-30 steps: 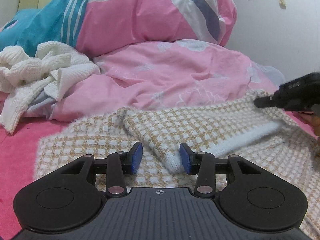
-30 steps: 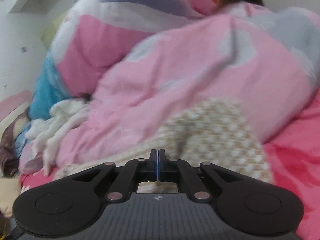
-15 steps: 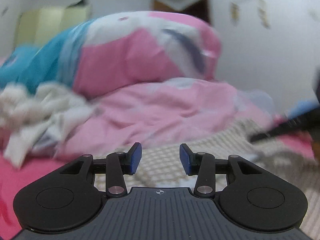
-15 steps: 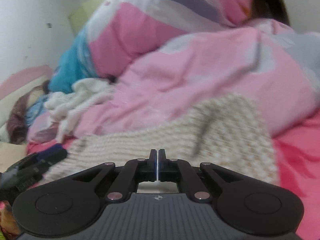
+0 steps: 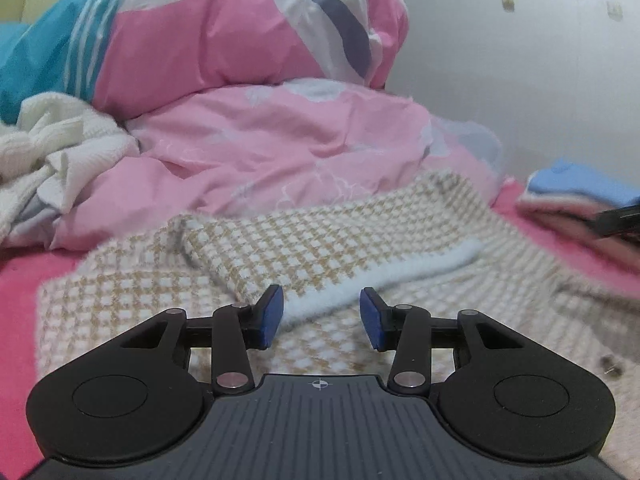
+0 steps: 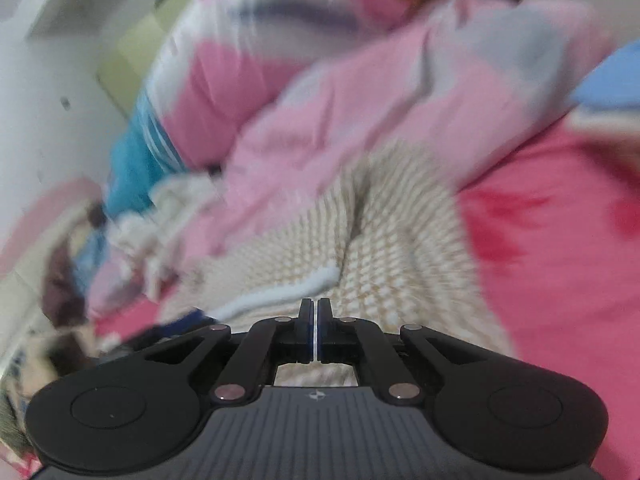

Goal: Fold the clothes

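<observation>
We find a pink bed sheet (image 5: 20, 280) carrying the checked knit sweater (image 5: 160, 292), one sleeve (image 5: 320, 256) folded across it. Left gripper (image 5: 321, 317) hovers over the fuzzy cuff, jaws apart, empty; right gripper (image 6: 314, 330) is closed, empty. We judge the second fold next.
</observation>
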Available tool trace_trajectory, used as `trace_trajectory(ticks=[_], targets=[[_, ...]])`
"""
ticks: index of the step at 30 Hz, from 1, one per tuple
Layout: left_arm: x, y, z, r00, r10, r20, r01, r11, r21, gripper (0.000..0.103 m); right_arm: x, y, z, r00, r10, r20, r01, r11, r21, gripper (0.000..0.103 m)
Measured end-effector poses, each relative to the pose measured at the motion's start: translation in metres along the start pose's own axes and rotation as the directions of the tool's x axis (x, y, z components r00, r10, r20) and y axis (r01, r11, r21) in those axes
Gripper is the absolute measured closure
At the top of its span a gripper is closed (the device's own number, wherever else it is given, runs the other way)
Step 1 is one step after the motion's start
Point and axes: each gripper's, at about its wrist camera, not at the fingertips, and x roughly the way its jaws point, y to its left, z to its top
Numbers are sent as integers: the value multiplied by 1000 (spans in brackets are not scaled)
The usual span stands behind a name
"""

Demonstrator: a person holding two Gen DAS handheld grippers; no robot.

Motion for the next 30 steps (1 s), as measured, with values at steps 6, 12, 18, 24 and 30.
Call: trace_trajectory(ticks=[6, 12, 18, 24, 30], targets=[[-71, -21, 22, 999, -22, 24, 24, 998, -59, 54, -224, 51, -4, 946, -180, 270, 244, 943, -225, 102], [-171, -48, 23, 1000, -20, -19, 19, 997, -72, 51, -351, 92, -56, 910, -239, 339, 358, 865, -351, 91], [-217, -95, -43, 993, -34, -115, 32, 999, -13, 50, -304, 81, -142, 968, -189, 167, 236, 911, -338, 82], [-221, -128, -115, 979, 54, -198, -44, 998, 52, 50, -187, 60, -190, 972, -230, 43, 233, 933, -276, 83], [-235, -132, -144, 978, 110, -178, -101, 993, 57, 50, -145, 50, -223, 948, -316, 25, 307, 897, -317, 83]])
